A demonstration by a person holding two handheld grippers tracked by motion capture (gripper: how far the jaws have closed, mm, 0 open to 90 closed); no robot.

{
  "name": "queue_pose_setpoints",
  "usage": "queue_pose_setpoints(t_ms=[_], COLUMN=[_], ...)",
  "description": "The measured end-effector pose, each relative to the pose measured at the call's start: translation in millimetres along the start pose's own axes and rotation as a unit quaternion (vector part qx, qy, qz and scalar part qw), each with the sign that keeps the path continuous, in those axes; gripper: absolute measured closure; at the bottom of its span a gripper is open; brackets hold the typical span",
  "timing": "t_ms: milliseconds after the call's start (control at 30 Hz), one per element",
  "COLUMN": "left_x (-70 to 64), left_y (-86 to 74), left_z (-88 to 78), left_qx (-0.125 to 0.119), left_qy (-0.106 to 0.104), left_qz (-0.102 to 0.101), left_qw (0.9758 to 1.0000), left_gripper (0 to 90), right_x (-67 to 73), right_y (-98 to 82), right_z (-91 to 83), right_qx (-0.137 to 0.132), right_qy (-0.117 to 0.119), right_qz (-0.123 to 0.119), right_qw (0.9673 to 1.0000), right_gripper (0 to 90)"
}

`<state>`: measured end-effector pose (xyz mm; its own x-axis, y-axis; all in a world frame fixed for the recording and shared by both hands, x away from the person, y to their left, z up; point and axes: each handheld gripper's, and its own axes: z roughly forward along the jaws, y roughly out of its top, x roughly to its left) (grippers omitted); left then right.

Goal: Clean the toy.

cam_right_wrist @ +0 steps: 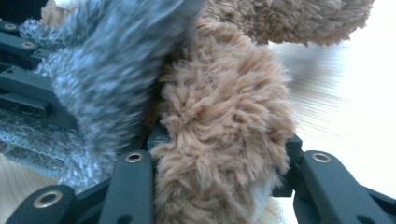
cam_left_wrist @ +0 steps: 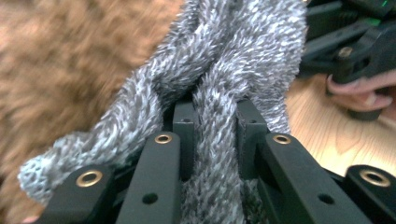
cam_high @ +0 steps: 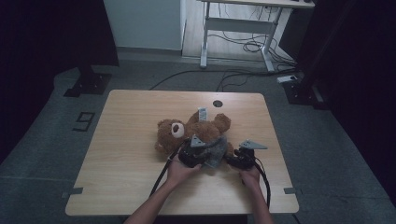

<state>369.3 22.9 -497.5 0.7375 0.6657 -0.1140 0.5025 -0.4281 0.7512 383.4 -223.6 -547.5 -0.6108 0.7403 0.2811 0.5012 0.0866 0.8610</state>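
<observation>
On the desk [cam_high: 121, 154] we keep the teddy bear [cam_high: 187, 130] lying left to right. Our left tongs [cam_left_wrist: 212, 140] pinch the grey knit garment [cam_left_wrist: 243, 56]; our right tongs [cam_right_wrist: 219, 158] clamp the bear's leg [cam_right_wrist: 224, 116], just right of it.

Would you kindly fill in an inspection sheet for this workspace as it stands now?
Surface: wooden table, round hole near the far edge.
Job's things: brown teddy bear lying on the table; grey fuzzy garment over its lower body.
Clutter: nothing seen.
Grippers: left gripper shut on a fold of the grey fuzzy garment; right gripper shut on a brown furry limb of the bear.
Cables: one black cable trails from each gripper; more lie on the floor beyond.
Surroundings: grey floor, white desk frame behind, dark curtains at both sides.
</observation>
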Motion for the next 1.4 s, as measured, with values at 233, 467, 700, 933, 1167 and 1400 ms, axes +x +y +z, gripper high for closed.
queue_pose_setpoints(t_ms=[233, 467, 700, 933, 1167, 1400], left_x=[11.2, 24.7, 41.7, 44.6, 22.9, 0.7], left_y=[-12.1, -29.1, -35.6, -33.9, -3.5, 19.1], left_z=[-11.8, -27.5, -44.0, -49.0, -37.4, -7.2], left_qx=[-0.003, -0.017, -0.037, -0.048, -0.061, -0.037], left_qy=[-0.001, -0.003, -0.009, -0.019, -0.031, -0.042], left_qz=[-0.017, -0.039, -0.054, -0.064, -0.040, -0.025], left_qw=[0.9998, 0.9991, 0.9978, 0.9966, 0.9968, 0.9981], left_gripper=[74.5, 74.8, 74.7, 74.8, 75.1, 75.1], right_x=[-1.2, -2.2, -2.6, -2.8, -3.3, -2.7], right_y=[0.1, -0.5, -0.7, -1.0, -1.4, -1.4], right_z=[-0.1, 0.1, 0.4, 0.8, 1.4, 1.0], right_qx=[0.001, 0.001, 0.000, -0.001, -0.002, -0.002], right_qy=[0.003, 0.006, 0.006, 0.005, 0.004, 0.002], right_qz=[-0.001, -0.003, 0.000, 0.004, 0.008, 0.008], right_qw=[1.0000, 1.0000, 1.0000, 1.0000, 1.0000, 1.0000], right_gripper=[56.0, 55.7, 55.6, 55.3, 55.4, 56.0])
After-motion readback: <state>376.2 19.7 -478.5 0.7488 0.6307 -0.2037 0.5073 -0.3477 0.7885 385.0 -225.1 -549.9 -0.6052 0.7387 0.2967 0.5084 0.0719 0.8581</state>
